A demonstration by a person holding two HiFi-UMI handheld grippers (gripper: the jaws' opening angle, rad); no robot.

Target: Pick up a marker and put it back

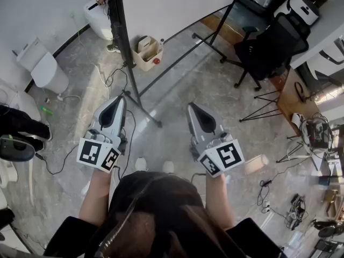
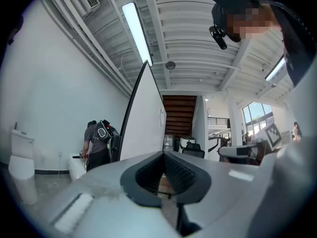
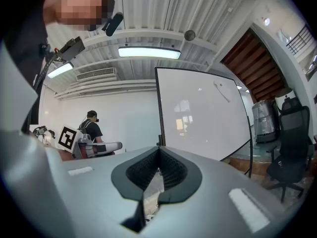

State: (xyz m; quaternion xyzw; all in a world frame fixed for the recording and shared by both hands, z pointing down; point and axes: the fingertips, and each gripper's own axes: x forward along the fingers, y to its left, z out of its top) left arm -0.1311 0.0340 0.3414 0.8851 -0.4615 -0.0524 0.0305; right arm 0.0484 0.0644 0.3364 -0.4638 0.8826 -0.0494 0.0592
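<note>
Jaws shut: left hand-held gripper (image 1: 119, 101), right hand-held gripper (image 1: 193, 109).

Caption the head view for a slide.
Head view: left gripper and right gripper, both shut and empty, held level before the whiteboard.

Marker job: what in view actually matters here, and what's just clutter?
Job:
- left gripper, shut, empty
- right gripper, shut, empty
- whiteboard
- no marker in sight

Lying about:
- office chair
- box on the floor
- toilet
</note>
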